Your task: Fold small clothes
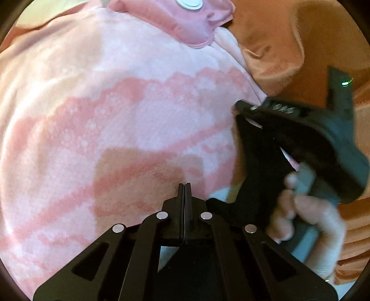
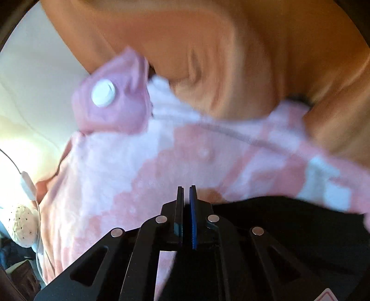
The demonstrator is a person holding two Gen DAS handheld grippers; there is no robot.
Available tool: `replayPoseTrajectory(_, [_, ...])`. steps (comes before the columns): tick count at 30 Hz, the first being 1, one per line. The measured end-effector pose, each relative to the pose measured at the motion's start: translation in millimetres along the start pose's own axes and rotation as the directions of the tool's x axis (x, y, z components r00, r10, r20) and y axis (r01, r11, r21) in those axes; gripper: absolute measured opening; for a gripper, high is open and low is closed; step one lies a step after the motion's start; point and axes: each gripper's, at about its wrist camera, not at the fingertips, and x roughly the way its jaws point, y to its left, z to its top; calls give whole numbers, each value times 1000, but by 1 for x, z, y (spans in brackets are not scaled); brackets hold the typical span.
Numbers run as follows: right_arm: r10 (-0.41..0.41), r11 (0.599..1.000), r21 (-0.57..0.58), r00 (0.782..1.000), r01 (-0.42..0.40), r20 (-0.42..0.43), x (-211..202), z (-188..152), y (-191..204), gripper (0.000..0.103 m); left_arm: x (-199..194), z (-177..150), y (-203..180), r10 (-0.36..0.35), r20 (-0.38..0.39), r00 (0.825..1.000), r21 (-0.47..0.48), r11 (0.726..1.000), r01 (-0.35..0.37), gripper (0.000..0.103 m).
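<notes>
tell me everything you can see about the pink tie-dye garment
The pink tie-dye garment is soft and fleecy-looking, pale pink with darker pink wavy bands. At its far end sits a plain pink tab bearing a white snap button. It lies spread over orange fabric, filling most of both views. The left gripper is shut, its tips low against the cloth; whether it pinches any is unclear. The right gripper, nearly shut, hovers at its near edge.

A home: orange bedding (image 2: 231, 46), cream cushion (image 2: 34, 88).
</notes>
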Motion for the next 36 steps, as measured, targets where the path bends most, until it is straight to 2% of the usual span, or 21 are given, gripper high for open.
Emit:
replayPoseTrajectory(1, [-3,1000,18,1000,3,-5,2,-2,-3,6,-3,-2,-4,-23,3,1000,14,1000,23,0])
replayPoseTrajectory(3, [7,998,58,997,-11,79,-23,-7,-9,11,-12,-9,-21,-94,1,996,69,993,93,0])
replayPoseTrajectory(5, [19,993,113,982,-41,190,-79,-26,-30,20,-11,-15,-39,-141,-37,989,144,979,145,3])
replayPoseTrajectory(6, [-13,991,135,974,-18,225,-102,-37,-41,31,-8,-17,-46,-146,-60,987,172,973,154,10])
replayPoseTrajectory(7, [-96,985,162,961,55,259,-137,-58,-59,40,-4,-19,-50,-140,-74,987,186,971,152,14])
replayPoseTrajectory(8, [-161,977,176,950,117,266,-157,-74,-71,43,2,-22,-50,-126,-87,988,192,971,141,14])
replayPoseTrajectory(11, [-372,912,270,899,309,229,-218,-148,-130,46,15,-22,-49,-110,-108,988,195,972,129,13])
replayPoseTrajectory(12, [-398,891,320,894,323,206,-229,-168,-148,47,15,-22,-51,-99,-102,990,215,969,119,10])
replayPoseTrajectory(13, [-404,868,383,897,316,176,-239,-191,-168,47,16,-21,-55,-87,-96,992,237,965,108,3])
replayPoseTrajectory(15, [-374,809,530,918,253,132,-246,-230,-209,47,18,-19,-58,-75,-91,993,257,962,96,3])
replayPoseTrajectory(16, [-357,797,562,924,222,141,-246,-239,-216,47,19,-17,-57,-79,-97,992,248,963,101,2])
replayPoseTrajectory(18, [-285,793,598,938,116,196,-244,-247,-233,47,18,-14,-52,-90,-109,990,227,967,113,2])
replayPoseTrajectory(22, [-223,810,585,940,31,258,-226,-225,-230,47,10,-4,-44,-85,-79,993,218,971,101,2])
replayPoseTrajectory(23, [-227,814,579,941,41,253,-225,-221,-231,47,9,0,-42,-80,-70,994,214,972,93,2])
replayPoseTrajectory(24, [-220,821,569,943,42,249,-223,-219,-232,33,9,3,-41,-75,-63,995,212,973,87,2])
replayPoseTrajectory(25, [-197,833,552,948,28,249,-219,-217,-230,7,10,5,-40,-66,-58,996,214,974,77,2])
replayPoseTrajectory(28, [-161,845,534,947,-14,280,-237,-217,-219,4,9,14,-34,-48,-38,998,210,976,55,0])
replayPoseTrajectory(32, [-139,886,460,910,-63,392,-301,-227,-183,4,2,21,-27,-29,-19,999,204,978,32,0])
replayPoseTrajectory(33, [-185,887,462,906,-13,382,-307,-232,-181,4,4,21,-27,-21,-23,1000,207,978,25,0])
replayPoseTrajectory(34, [-278,871,482,906,97,320,-302,-238,-187,4,5,20,-26,-18,-33,999,207,978,25,0])
replayPoseTrajectory(36, [-323,819,546,927,174,189,-275,-253,-213,4,6,14,-27,-34,-69,997,210,977,48,0])
